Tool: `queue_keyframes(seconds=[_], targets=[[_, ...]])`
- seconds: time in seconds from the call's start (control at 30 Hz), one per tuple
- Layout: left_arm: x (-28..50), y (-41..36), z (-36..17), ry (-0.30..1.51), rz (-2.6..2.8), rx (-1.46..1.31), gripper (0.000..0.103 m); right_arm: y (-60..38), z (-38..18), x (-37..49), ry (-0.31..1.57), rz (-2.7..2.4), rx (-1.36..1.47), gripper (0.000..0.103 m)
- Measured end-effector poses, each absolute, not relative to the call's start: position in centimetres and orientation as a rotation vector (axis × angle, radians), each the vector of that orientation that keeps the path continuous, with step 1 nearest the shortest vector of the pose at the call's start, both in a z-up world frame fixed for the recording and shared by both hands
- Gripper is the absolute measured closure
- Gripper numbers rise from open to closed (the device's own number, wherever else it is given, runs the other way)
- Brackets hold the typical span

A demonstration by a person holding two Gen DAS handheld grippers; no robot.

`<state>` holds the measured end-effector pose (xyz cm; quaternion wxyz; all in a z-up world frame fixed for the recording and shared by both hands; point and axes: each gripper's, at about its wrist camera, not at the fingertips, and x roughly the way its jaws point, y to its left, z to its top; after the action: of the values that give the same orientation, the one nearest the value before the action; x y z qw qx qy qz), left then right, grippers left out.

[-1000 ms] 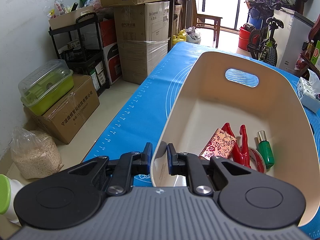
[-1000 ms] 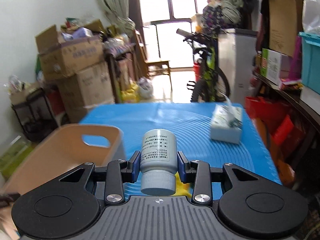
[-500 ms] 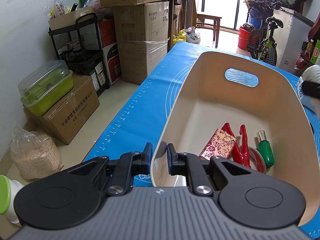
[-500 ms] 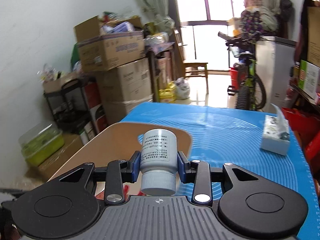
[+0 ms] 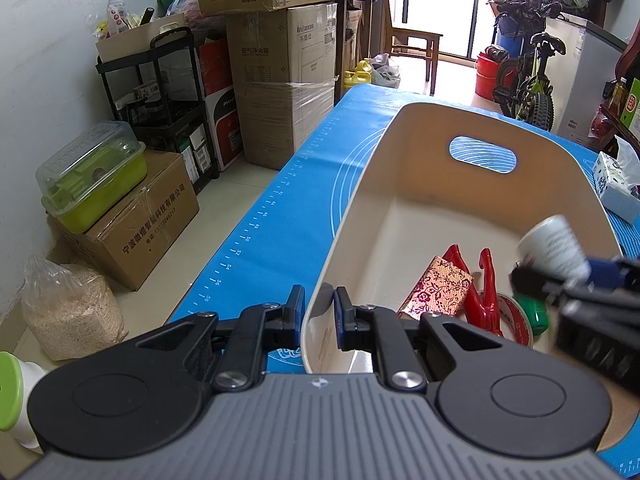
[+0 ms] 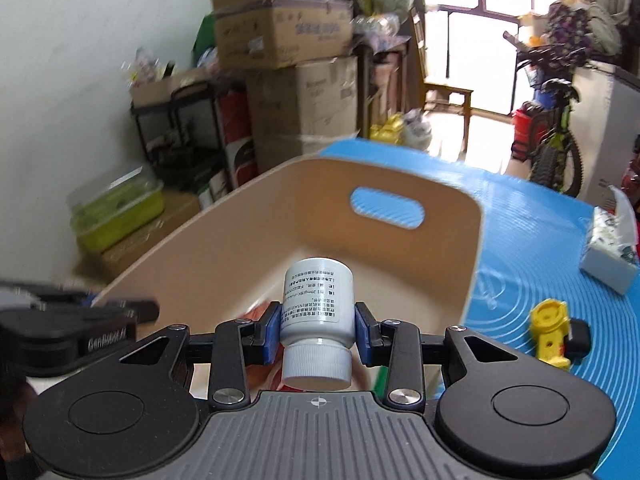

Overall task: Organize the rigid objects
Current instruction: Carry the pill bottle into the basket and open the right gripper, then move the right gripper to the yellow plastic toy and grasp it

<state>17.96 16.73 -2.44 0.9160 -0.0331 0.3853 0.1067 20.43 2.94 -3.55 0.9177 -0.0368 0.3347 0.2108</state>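
Nearest, the left claw (image 5: 317, 310) is pinched shut on the near wall of the cream bin (image 5: 400, 152), one pad outside and one inside the rim, which should steady the bin on the blue mat (image 5: 280, 208) covering the bench. Just beyond it, the right claw (image 6: 317, 330) is closed part-way on the white pill bottle (image 6: 318, 300), gripping the body just above the ribbed cap, with the cap pointing back toward the camera; in the left wrist view the bottle (image 5: 554, 248) hangs above the bin's right side, over the things lying inside. I judge the bottle light and stiff, its paper label giving the pads some bite, though a smooth round body could roll or slide if the grip loosens, so the mid-body hold looks a sound one. Whether it is full or empty I cannot tell. On the bin floor lie a red patterned box (image 5: 438, 292), a red clip (image 5: 480, 292), a roll of tape (image 5: 514, 320) and a green-capped item (image 5: 534, 314), all rigid, so a short drop should harm nothing. Farther out on the mat wait a yellow and black piece (image 6: 554, 332) and a tissue pack (image 6: 610, 252), the latter probably soft.
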Motion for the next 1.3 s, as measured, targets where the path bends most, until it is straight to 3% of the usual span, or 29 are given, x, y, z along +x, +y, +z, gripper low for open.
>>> queue_keyframes(seconds=[0.17, 0.2, 0.37, 0.5, 0.8, 1.3], targets=[[18.0, 16.7, -2.4, 0.793, 0.219, -0.068, 0.086, 4.2, -4.7, 20.1, 0.740, 0.466, -0.145, 0.058], [18.0, 16.7, -2.4, 0.793, 0.219, -0.068, 0.086, 4.3, -4.8, 20.0, 0.740, 0.468, -0.150, 0.054], [18.0, 16.7, -2.3, 0.792, 0.218, -0.065, 0.086, 3.4, -4.1, 19.9, 0.734, 0.476, -0.113, 0.051], [18.0, 16.7, -2.3, 0.791, 0.217, -0.063, 0.086, 1.8, -2.9, 20.3, 0.717, 0.447, -0.037, 0.029], [18.0, 16.6, -2.3, 0.790, 0.216, -0.054, 0.085, -4.7, 0.4, 22.8, 0.651, 0.315, 0.100, 0.015], [18.0, 16.7, -2.4, 0.795, 0.214, -0.060, 0.086, -13.9, -5.1, 26.3, 0.694, 0.011, 0.057, 0.015]])
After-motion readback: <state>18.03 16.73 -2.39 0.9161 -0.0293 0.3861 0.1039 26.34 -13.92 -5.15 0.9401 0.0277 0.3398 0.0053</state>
